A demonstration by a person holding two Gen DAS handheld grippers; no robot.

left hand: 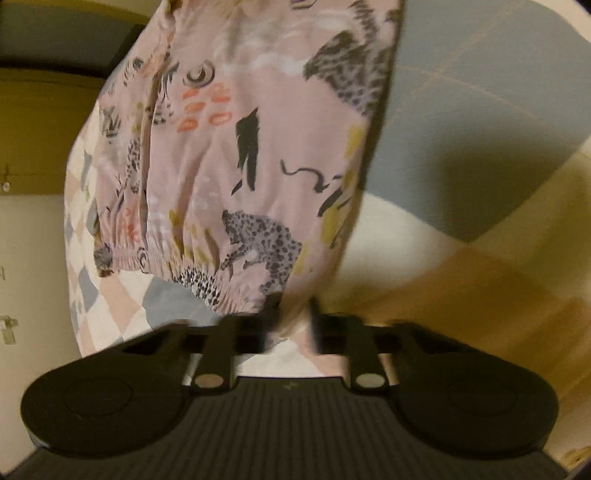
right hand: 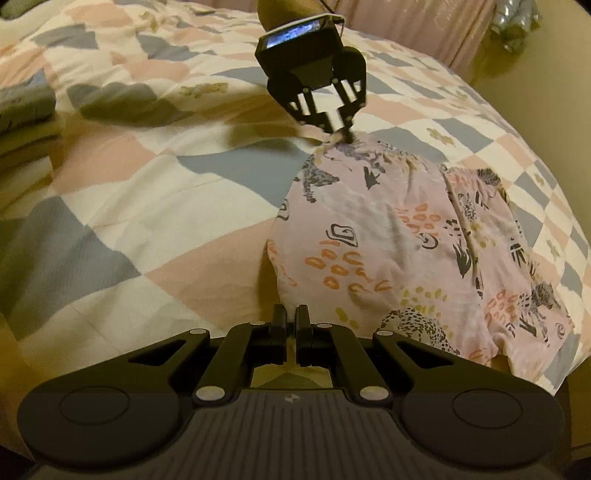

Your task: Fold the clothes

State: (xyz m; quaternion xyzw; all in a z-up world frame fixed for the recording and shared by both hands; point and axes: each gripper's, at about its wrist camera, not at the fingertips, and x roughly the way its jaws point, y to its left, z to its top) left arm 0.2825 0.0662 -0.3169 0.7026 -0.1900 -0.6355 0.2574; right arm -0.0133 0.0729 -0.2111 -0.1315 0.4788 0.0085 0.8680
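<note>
**Mia:** What did the left camera see?

**Ben:** The left gripper [left hand: 291, 314] was pinching the pink garment [left hand: 251, 147] by one edge. Its two fingers were closed on the cloth. The picture was blurry there, but the cloth ran right between them.

**Mia:** Where was the garment?

**Ben:** It filled the middle of the view. It had spotted cats, black squiggles and orange marks on it. One edge was bunched up like a stretchy band. Behind it lay a checked quilt [left hand: 480, 122] with grey, cream and pink patches.

**Mia:** And the room?

**Ben:** On the left was a yellowish wall [left hand: 33, 229]. A dark strip [left hand: 55, 66] ran above it. I could not tell what that strip was.

**Mia:** What about the right camera?

**Ben:** The right gripper [right hand: 291, 325] was closed too. A thin bit of pale cloth showed between its fingers, but I could not tell for sure that it was the garment. The pink garment [right hand: 406, 240] lay just beside it, on the right side of the quilt [right hand: 147, 184].

**Mia:** Could you see the other gripper?

**Ben:** Yes. The left gripper [right hand: 338, 129] was up at the far end of the garment, pinching a corner and lifting it a little.

**Mia:** Anything else on the bed?

**Ben:** A grey folded thing [right hand: 22, 103] sat at the far left edge. A pink curtain [right hand: 413, 22] hung behind the bed.
</note>
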